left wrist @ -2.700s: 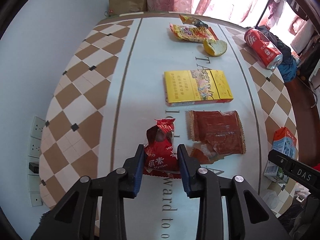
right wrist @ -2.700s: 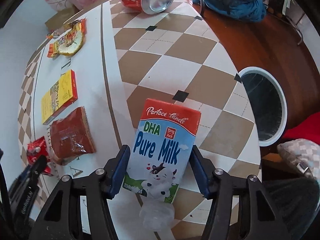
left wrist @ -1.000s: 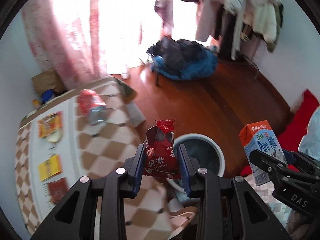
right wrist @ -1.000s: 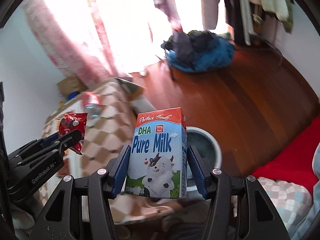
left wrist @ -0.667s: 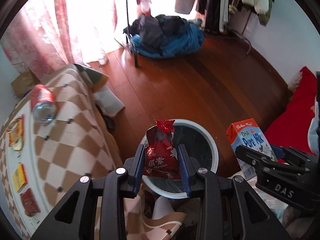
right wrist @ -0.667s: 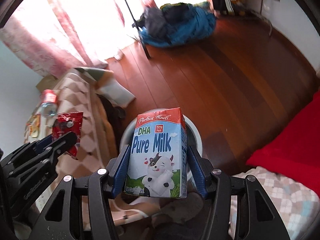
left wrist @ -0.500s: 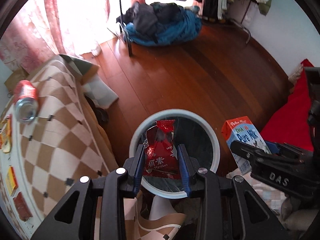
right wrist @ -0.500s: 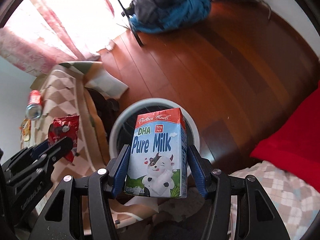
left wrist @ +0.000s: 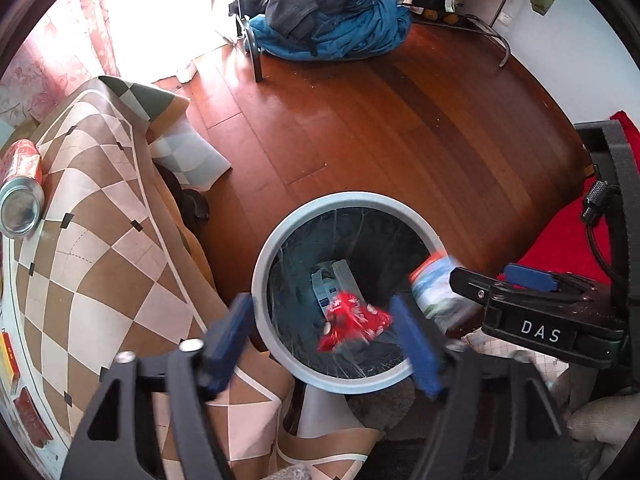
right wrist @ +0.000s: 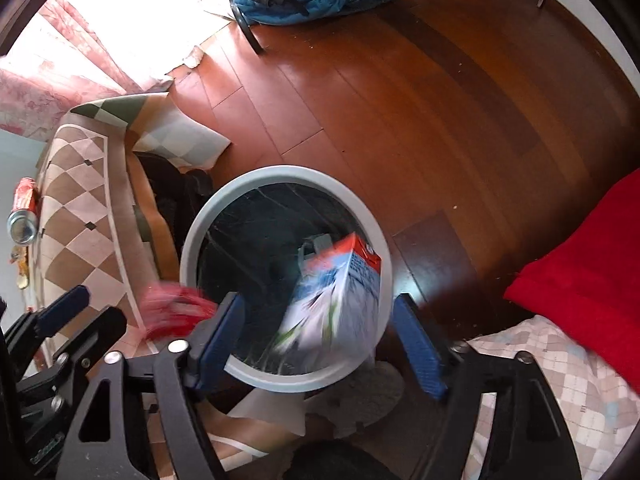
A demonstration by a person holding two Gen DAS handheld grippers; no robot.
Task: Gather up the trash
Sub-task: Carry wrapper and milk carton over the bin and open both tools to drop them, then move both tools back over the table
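Both grippers hang over a round grey-rimmed trash bin (left wrist: pixel 276 240) lined with a dark bag; it also shows in the right wrist view (right wrist: pixel 192 232). My left gripper (left wrist: pixel 324 332) is open, and the red snack wrapper (left wrist: pixel 352 320) is falling, blurred, into the bin. My right gripper (right wrist: pixel 320 328) is open, and the milk carton (right wrist: pixel 340 292) is tipping, blurred, into the bin. The carton (left wrist: pixel 434 292) and the right gripper (left wrist: pixel 532 308) show at the right of the left wrist view. The wrapper (right wrist: pixel 172 308) shows at the left of the right wrist view. A pale carton (left wrist: pixel 334 280) lies at the bin's bottom.
The table with its brown checked cloth (left wrist: pixel 92 240) stands to the left; a red soda can (left wrist: pixel 20 188) lies on it. Wooden floor (left wrist: pixel 380 120) lies beyond the bin. A blue bundle of clothes (left wrist: pixel 332 28) sits at the back, a red cushion (right wrist: pixel 580 272) to the right.
Both grippers have opened above the bin. The red wrapper has left the left gripper and the milk carton has left the right gripper; both are dropping into the bin.
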